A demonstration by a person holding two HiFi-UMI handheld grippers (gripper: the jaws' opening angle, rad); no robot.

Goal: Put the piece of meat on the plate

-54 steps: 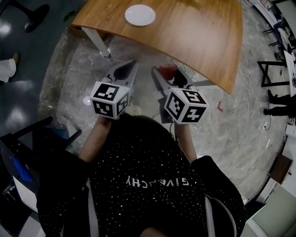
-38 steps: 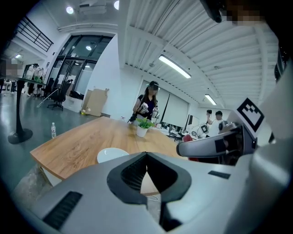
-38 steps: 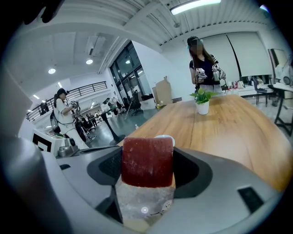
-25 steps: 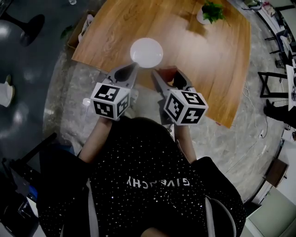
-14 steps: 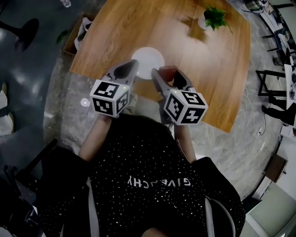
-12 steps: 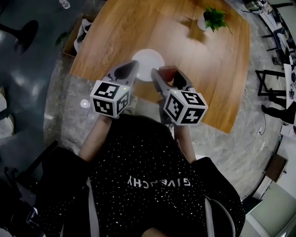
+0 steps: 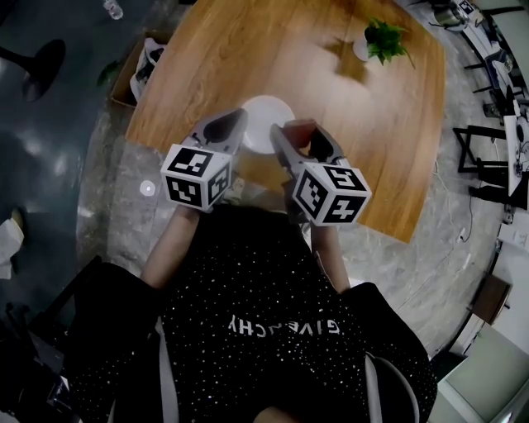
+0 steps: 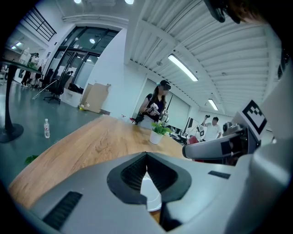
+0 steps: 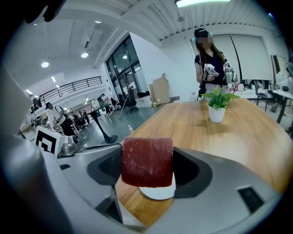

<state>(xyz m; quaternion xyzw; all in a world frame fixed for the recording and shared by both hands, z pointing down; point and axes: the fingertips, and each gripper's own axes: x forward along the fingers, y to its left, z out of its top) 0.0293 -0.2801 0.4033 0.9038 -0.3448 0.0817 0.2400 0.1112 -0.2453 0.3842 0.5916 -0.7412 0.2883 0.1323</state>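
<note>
A white plate point(image 7: 263, 111) lies near the front edge of the wooden table point(image 7: 331, 91), and both grippers partly hide it. My right gripper point(image 7: 296, 126) is shut on a dark red block of meat point(image 9: 147, 161), held in the air just before the plate point(image 9: 158, 192). In the head view the meat point(image 7: 298, 127) shows at the plate's right rim. My left gripper point(image 7: 233, 120) hovers at the plate's left side. Its jaws point(image 8: 146, 155) are shut on nothing, and the plate point(image 8: 150, 194) shows through the gap below the tips.
A potted plant point(image 7: 382, 37) stands on the far side of the table. A cardboard box point(image 7: 142, 59) and a bottle point(image 7: 112, 8) sit on the floor at the left. Black chair frames point(image 7: 488, 157) stand at the right. A person point(image 9: 208, 59) stands beyond the table.
The table and plate have come closer in the head view; the plate now lies right in front of both grippers. The right gripper still holds the meat, and the left stays shut.
</note>
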